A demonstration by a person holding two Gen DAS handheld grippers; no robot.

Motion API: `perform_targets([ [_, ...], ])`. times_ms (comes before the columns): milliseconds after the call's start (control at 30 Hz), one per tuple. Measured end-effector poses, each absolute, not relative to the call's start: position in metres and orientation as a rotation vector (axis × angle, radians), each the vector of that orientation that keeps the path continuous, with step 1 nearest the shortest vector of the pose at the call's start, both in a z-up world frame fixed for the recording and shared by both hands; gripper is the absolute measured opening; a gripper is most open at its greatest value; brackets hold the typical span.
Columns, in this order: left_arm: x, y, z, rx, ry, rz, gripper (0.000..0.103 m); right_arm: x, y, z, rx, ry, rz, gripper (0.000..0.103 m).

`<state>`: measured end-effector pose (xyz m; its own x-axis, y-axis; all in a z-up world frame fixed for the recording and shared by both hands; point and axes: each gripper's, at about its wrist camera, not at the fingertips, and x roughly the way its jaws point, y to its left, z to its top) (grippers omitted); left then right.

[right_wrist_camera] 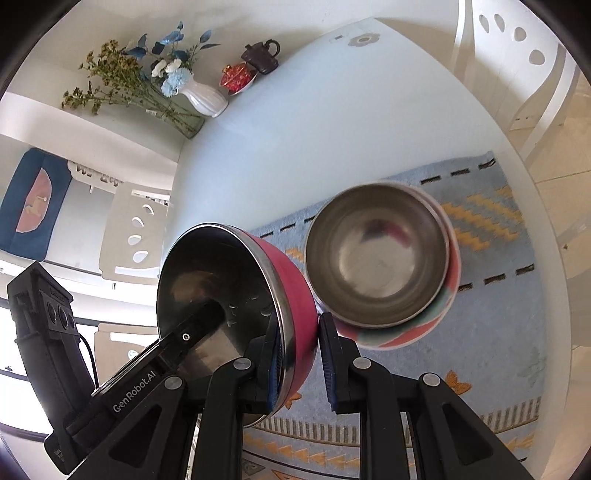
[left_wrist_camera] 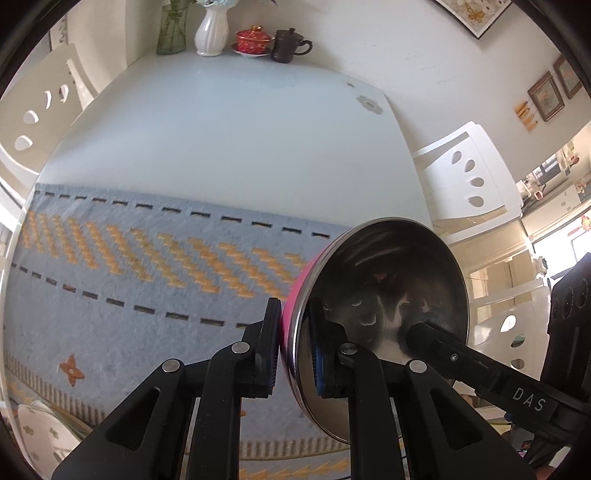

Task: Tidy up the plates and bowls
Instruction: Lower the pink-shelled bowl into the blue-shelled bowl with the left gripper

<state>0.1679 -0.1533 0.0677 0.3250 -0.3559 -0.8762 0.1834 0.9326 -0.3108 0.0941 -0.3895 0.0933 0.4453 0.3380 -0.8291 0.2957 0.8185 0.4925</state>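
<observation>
A pink bowl (left_wrist_camera: 388, 295) with a steel inside hangs tilted above the mat, held from two sides. My left gripper (left_wrist_camera: 293, 332) is shut on its near rim, one pad inside and one on the pink wall. My right gripper (right_wrist_camera: 299, 332) is shut on the opposite rim of the same pink bowl (right_wrist_camera: 291, 288). One of the right gripper's fingers (left_wrist_camera: 436, 343) reaches into the bowl in the left wrist view, and one of the left gripper's fingers (right_wrist_camera: 207, 317) does so in the right wrist view. A steel bowl (right_wrist_camera: 376, 258) sits nested in a multi-coloured bowl (right_wrist_camera: 406, 332) on the mat.
A blue and orange patterned mat (left_wrist_camera: 129, 277) covers the near part of the white table (left_wrist_camera: 221, 129). A white vase (left_wrist_camera: 211, 29), a red lidded cup (left_wrist_camera: 254, 38) and a dark mug (left_wrist_camera: 286, 46) stand at the far edge. White chairs (left_wrist_camera: 469, 173) flank the table. A flowered plate (left_wrist_camera: 40, 432) lies at the lower left.
</observation>
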Motion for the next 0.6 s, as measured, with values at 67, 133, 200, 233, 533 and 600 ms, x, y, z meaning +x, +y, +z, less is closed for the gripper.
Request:
perform_targets([
  [67, 0.170, -0.161, 0.069, -0.161, 1.184, -0.361, 0.012, 0.094, -0.395, 0.096, 0.648, 1.123, 0.023, 0.019],
  [133, 0.173, -0.167, 0.071, -0.154, 1.173, -0.368, 0.012, 0.093, -0.399, 0.099, 0.648, 1.116, 0.014, 0.019],
  [200, 0.176, -0.174, 0.071, -0.149, 1.171, -0.377, 0.012, 0.095, -0.405, 0.101, 0.647, 1.112, 0.007, 0.019],
  [233, 0.178, -0.178, 0.069, -0.149, 1.173, -0.385, 0.012, 0.095, -0.406, 0.102, 0.645, 1.110, 0.001, 0.019],
  [533, 0.185, -0.208, 0.054, -0.134, 1.198, -0.429, 0.012, 0.100, -0.433, 0.099, 0.627, 1.117, -0.054, 0.018],
  [600, 0.186, -0.214, 0.050, -0.120, 1.205, -0.441, 0.012, 0.100, -0.438, 0.096, 0.629, 1.122, -0.069, 0.018],
])
